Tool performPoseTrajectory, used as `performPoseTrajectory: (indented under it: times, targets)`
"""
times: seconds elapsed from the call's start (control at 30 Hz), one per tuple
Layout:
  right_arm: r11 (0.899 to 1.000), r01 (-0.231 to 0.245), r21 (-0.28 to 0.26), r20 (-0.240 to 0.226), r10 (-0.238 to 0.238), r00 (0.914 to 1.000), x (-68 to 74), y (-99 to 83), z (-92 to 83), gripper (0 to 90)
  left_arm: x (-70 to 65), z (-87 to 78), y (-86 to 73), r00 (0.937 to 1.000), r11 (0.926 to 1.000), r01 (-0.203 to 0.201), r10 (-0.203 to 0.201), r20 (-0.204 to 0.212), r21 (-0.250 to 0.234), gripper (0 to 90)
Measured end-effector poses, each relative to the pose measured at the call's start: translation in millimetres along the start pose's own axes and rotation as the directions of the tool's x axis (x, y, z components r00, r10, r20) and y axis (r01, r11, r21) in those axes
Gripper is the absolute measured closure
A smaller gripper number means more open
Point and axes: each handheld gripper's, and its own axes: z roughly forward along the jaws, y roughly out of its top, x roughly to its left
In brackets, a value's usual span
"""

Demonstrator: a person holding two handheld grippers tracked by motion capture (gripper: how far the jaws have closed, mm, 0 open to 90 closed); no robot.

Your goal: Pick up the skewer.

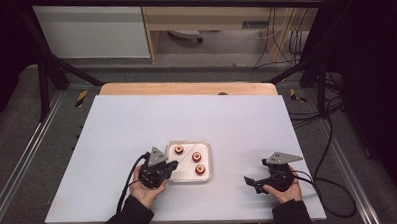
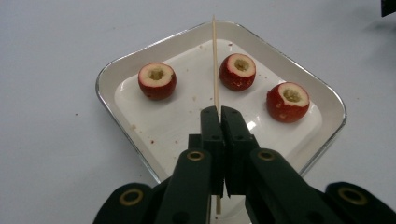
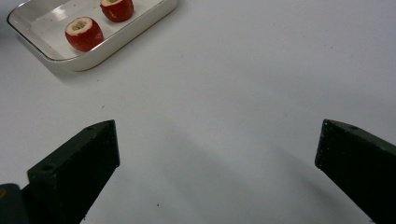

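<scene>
A white tray near the table's front middle holds three cored red fruits. In the left gripper view the fruits lie across the tray. My left gripper is shut on a thin wooden skewer that points over the tray between two of the fruits. It sits at the tray's left front edge. My right gripper rests to the right of the tray, open, with bare table between its fingers.
The grey tabletop spreads wide around the tray. A wooden strip runs along its far edge. Black frame legs and cables flank the table. The right gripper view catches the tray's corner with two fruits.
</scene>
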Motion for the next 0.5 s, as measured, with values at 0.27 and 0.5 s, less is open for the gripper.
performPoseTrajectory:
  times: [0.27,0.5]
  targets:
    - [0.999,0.053,0.007,0.023,-0.053,0.9983,12.0,10.1,1.6,0.4,-2.4,-4.5,5.4,0.9982,0.9992,-0.038,0.037,0.048,0.011,88.6]
    - [0.989,0.145,0.029,0.040,-0.146,0.9885,28.3,23.5,4.6,0.7,-8.0,-9.4,14.0,0.9914,0.9953,-0.093,0.090,0.096,0.028,88.6]
